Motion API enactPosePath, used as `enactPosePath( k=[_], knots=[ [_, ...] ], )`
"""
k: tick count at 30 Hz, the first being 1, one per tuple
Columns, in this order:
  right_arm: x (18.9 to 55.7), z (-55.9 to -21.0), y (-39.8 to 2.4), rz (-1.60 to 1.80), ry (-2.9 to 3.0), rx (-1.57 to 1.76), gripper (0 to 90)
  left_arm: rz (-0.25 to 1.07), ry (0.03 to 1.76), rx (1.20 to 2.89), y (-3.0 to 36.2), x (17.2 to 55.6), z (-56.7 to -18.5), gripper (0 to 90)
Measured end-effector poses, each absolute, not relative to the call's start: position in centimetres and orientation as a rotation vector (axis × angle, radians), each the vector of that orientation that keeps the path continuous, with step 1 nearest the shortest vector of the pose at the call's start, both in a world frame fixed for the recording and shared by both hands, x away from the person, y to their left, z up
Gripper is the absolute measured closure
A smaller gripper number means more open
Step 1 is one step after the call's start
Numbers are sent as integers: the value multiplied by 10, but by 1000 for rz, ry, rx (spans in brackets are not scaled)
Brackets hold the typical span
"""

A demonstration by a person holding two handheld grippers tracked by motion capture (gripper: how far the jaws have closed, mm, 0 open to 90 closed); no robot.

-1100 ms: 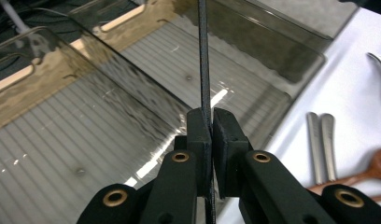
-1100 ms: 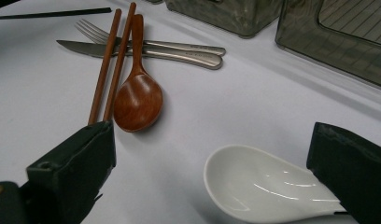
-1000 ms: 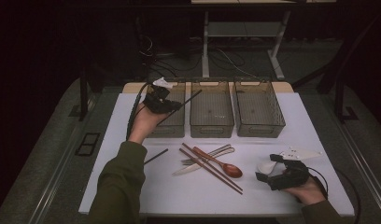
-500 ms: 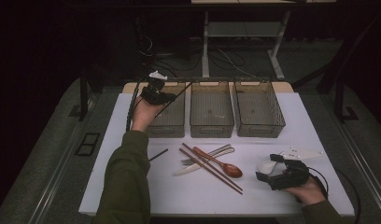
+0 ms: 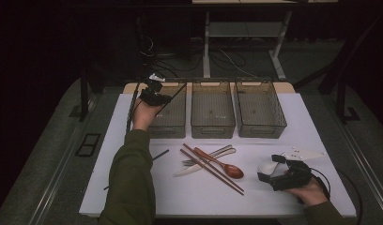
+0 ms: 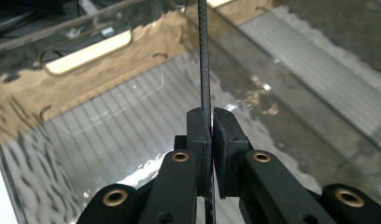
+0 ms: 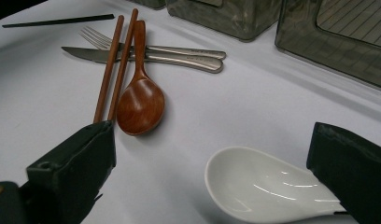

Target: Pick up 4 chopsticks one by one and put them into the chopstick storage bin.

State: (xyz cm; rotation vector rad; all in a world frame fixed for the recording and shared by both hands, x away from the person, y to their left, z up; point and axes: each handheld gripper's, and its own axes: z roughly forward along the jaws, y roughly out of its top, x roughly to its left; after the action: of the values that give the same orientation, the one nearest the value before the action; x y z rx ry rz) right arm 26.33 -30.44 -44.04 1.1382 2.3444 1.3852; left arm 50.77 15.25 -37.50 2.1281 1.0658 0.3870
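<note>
Black, thin chopstick [image 6: 205, 70] is pinched in the left gripper's [image 6: 212, 122] fingers above the leftmost clear plastic bin [image 5: 173, 110]; probably lower it flat inside before releasing. Right gripper [image 7: 212, 140] idles wide.

Three bins sit in a row at the table's [image 5: 321, 140] 12 o'clock edge: left bin [image 5: 173, 117], middle bin [image 5: 212, 112], right bin [image 5: 260, 110]. Your left gripper [image 5: 154, 96] is over the left bin with a chopstick [image 5: 173, 96]. At 6 o'clock of the middle bin lie the chopstick pair [image 5: 213, 169], wooden spoon [image 5: 222, 165], fork [image 5: 210, 157] and knife [image 5: 199, 164]. At 3 o'clock from those, the white spoon [image 5: 267, 166] lies between your right gripper's [image 5: 274, 173] jaws.
</note>
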Motion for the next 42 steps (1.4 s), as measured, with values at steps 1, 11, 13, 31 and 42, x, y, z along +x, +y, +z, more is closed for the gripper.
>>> enactPosePath(
  k=[1,11,13,31,42],
  knots=[
    [263,-441,-304,1387,2343,1138,13,385,1079,2124,153,508,-377,852],
    [264,-441,-305,1388,2342,1134,13,432,1182,2125,153,514,-384,771],
    [263,-440,-305,1387,2342,1134,13,439,1176,2111,153,513,-382,681],
    [264,-441,-305,1383,2344,1142,13,365,994,2108,155,487,-363,316],
    [264,-441,-305,1382,2343,1134,13,354,880,2137,151,456,-351,221]
  ],
)
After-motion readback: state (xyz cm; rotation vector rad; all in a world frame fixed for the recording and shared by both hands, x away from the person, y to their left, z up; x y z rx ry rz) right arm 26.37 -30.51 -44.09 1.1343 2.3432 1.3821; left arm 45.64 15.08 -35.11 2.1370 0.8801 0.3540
